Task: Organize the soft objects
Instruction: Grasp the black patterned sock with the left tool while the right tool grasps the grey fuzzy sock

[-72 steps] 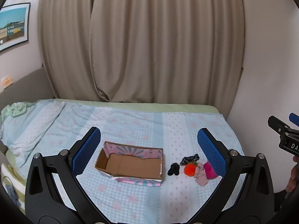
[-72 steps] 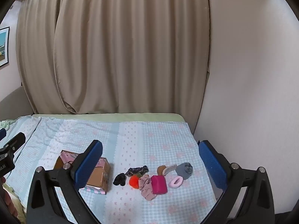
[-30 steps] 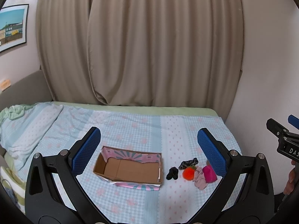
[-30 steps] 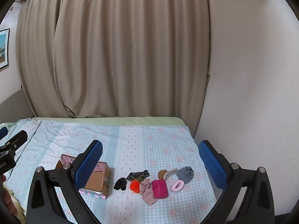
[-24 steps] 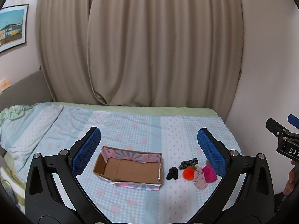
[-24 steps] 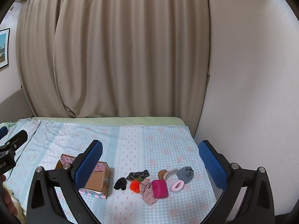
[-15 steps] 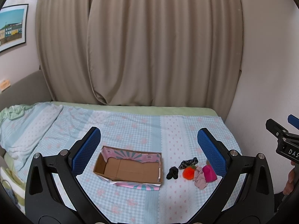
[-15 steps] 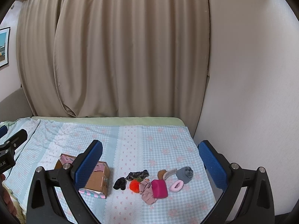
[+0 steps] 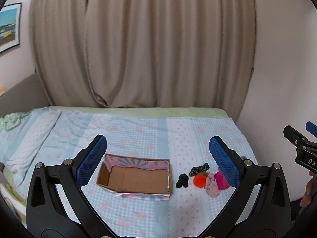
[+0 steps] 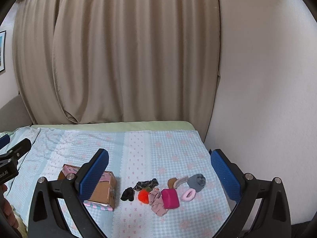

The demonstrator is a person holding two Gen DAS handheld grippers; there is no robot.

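The pile of soft things [image 10: 164, 193] sits on the bed [image 10: 158, 148], just right of the cardboard box [image 9: 134, 175]. It runs in a row going away from the box: black sock, fuzzy orange ball, pink cloth, pink block, ring, gray roll. The pile is low & in front of the right gripper [image 10: 158, 176], so prob nearer to it. Left gripper [image 9: 158, 160] points more at the box. Both are wide apart, holding nothing.

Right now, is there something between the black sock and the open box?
Nothing visible. The black sock lies just right of the box, with only bare bedsheet between them. The box is empty.
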